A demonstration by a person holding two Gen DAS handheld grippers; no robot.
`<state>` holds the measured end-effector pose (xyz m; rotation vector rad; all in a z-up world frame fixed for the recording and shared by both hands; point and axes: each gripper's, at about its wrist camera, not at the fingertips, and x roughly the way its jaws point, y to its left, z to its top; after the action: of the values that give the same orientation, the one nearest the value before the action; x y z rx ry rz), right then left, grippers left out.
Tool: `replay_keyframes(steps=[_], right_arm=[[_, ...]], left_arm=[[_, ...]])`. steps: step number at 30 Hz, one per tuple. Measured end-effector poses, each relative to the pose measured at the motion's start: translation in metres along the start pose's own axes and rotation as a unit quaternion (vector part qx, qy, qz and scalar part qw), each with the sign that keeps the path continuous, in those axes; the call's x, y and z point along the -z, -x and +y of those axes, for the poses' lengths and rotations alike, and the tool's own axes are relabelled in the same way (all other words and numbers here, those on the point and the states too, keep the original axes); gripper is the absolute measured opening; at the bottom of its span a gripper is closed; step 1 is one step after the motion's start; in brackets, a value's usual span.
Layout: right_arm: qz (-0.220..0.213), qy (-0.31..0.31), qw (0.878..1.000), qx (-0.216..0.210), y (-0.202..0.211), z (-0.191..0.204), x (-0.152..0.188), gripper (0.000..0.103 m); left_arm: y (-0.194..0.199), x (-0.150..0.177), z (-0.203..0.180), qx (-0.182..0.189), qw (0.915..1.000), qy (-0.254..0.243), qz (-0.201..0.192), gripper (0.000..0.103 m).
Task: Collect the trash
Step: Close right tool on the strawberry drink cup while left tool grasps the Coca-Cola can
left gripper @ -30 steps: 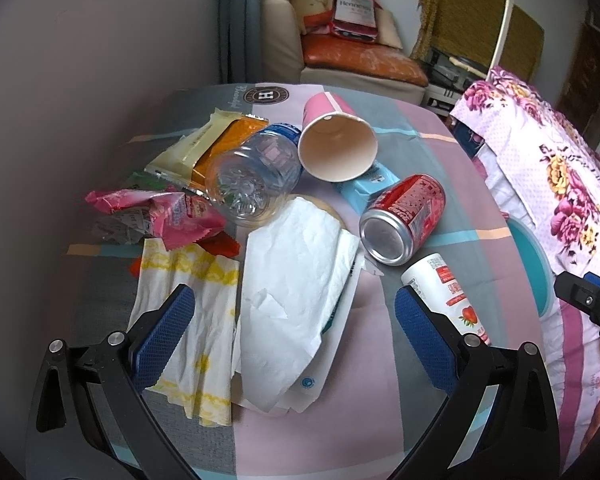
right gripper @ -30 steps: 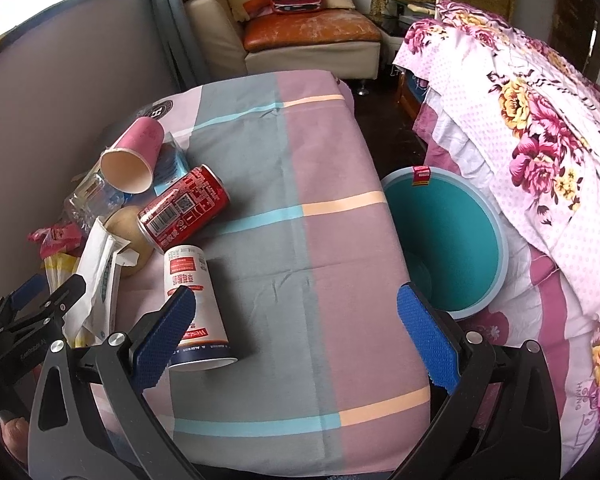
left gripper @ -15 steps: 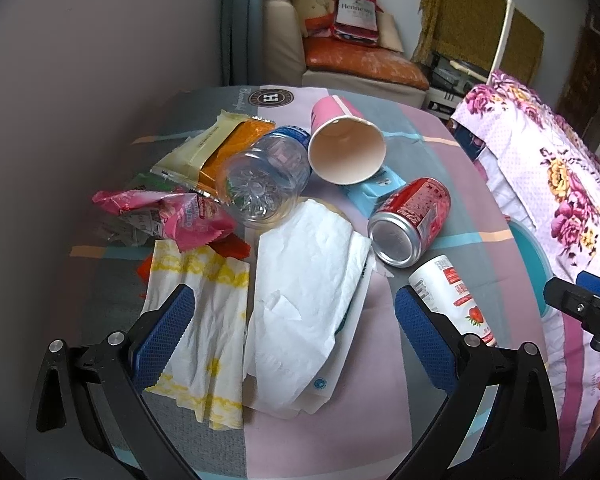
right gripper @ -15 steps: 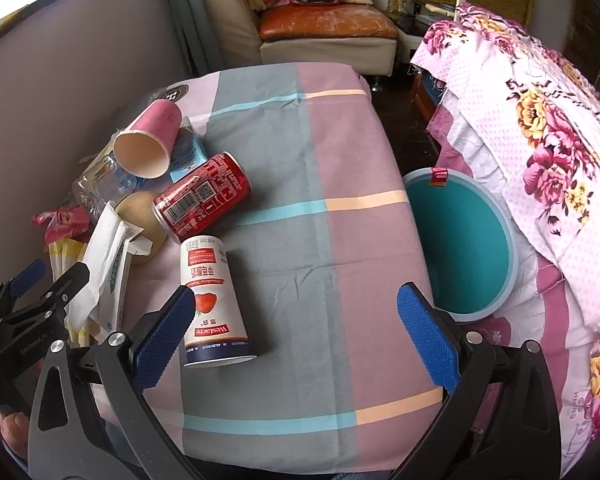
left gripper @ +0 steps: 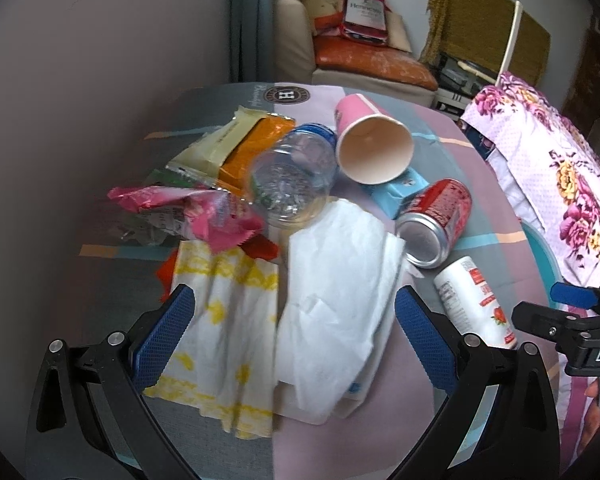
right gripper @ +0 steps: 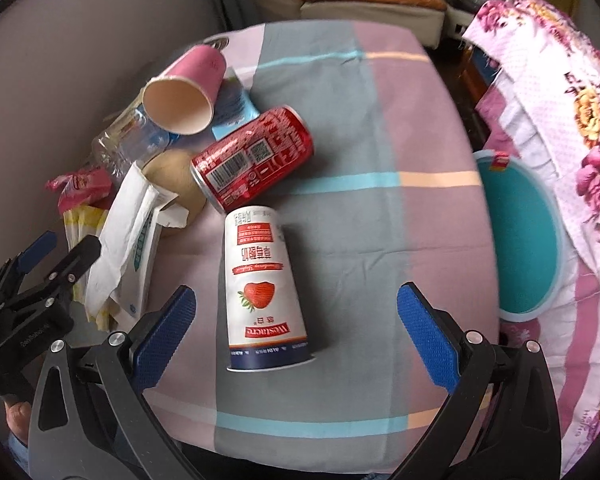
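The right gripper, jaws wide, hangs over the strawberry cup lying near the red can. Left gripper is wide too. Next: pinch the cup.

Glossy red metal on the soda can, its bare end dull silver. Clear, crinkled plastic for the bottle. Matt paper on the pink cup; soft, creased tissue; shiny foil-like film on the pink wrapper. Smooth printed white plastic on the strawberry cup. Matt woven cloth, lightly wrinkled, over the counter. Smooth teal plastic bin. Finely dimpled blue rubbery pads on matt black claw arms.
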<state>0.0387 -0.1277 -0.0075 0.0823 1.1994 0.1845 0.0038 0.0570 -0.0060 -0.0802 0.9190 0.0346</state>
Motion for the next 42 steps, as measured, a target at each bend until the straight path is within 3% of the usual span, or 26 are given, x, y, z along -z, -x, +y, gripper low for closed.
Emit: replay_keyframes(steps=[15, 24, 26, 42], right_arm=[[0.034, 0.017, 0.999, -0.01, -0.019, 0.011, -0.003, 0.096], [0.074, 0.001, 0.997, -0.033, -0.046, 0.005, -0.003, 0.068], [0.079, -0.003, 0.996, -0.048, -0.049, 0.002, -0.001, 0.049], [0.044, -0.039, 0.996, -0.073, -0.036, -0.032, -0.002, 0.049]], left_arm=[[-0.003, -0.001, 0.013, -0.002, 1.0, 0.003, 0.002, 0.1], [0.004, -0.006, 0.004, 0.01, 0.9992, -0.037, -0.011, 0.1], [0.005, -0.009, 0.0, 0.011, 0.9989, -0.044, -0.01, 0.1], [-0.006, -0.021, -0.041, 0.031, 0.9955, -0.089, 0.013, 0.1]])
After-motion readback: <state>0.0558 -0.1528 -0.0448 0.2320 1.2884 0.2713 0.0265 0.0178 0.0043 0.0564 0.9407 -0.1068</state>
